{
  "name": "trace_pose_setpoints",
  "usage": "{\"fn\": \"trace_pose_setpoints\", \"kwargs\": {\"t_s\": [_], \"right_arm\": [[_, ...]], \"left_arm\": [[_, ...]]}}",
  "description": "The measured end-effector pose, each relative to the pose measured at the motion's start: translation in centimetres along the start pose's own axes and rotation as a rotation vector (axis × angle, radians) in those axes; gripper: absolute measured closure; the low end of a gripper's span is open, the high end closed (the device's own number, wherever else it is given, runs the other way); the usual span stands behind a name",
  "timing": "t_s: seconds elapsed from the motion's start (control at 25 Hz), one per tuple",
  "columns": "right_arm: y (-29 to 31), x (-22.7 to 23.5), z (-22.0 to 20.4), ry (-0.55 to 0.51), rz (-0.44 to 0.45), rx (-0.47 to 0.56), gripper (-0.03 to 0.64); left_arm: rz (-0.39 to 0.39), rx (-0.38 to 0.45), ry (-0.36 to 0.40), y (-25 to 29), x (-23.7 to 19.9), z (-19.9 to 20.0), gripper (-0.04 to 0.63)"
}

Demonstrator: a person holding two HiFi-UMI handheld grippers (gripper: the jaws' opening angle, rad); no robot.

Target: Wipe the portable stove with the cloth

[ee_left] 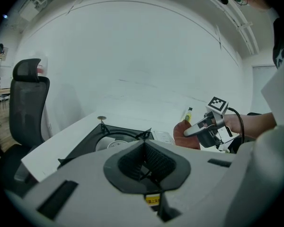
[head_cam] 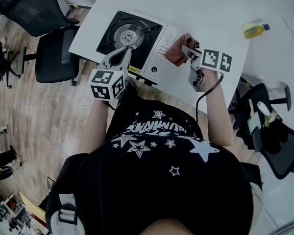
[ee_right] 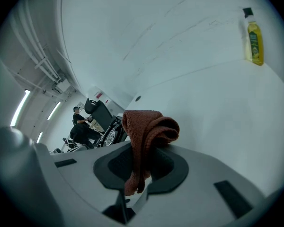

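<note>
While the right gripper's (ee_right: 143, 171) jaws are clamped on the rust-brown cloth (ee_right: 149, 129), the left gripper's (ee_left: 144, 161) jaws are pressed together on nothing.

Portable stove (head_cam: 137, 35): upper centre of the head view, on the white table (head_cam: 210, 13). The cloth is bunched at its right end.

Step, as judged: cloth in grip, wiping stroke due.

Next move: press the cloth flat and sweep it leftward over the top.

Tabletop (head_cam: 220, 23) lies open right of the stove (head_cam: 137, 33), bottle (head_cam: 255, 30) near its far edge.
</note>
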State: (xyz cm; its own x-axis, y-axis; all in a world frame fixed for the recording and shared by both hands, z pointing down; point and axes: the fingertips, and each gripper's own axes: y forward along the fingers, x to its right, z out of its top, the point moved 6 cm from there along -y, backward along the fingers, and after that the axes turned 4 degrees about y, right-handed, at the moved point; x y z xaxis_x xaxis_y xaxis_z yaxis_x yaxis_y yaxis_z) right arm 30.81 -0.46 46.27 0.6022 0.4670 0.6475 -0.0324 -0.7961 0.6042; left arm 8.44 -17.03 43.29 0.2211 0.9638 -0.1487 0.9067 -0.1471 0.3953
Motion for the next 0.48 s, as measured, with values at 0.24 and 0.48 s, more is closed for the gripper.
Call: {"fn": "trace_pose_setpoints", "kwargs": {"t_s": [0.24,0.48], "right_arm": [[0.5,-4.3,1.3,-0.031,0.093,0.027,0.557],[4.0,-11.0,2.2,-0.092,0.194,0.010,0.557]], "left_arm": [[0.045,0.024,-0.016,-1.3,-1.8,0.3,0.588],[0.075,0.039,-0.027,-2.3,-6.1,1.3,0.588]]}}
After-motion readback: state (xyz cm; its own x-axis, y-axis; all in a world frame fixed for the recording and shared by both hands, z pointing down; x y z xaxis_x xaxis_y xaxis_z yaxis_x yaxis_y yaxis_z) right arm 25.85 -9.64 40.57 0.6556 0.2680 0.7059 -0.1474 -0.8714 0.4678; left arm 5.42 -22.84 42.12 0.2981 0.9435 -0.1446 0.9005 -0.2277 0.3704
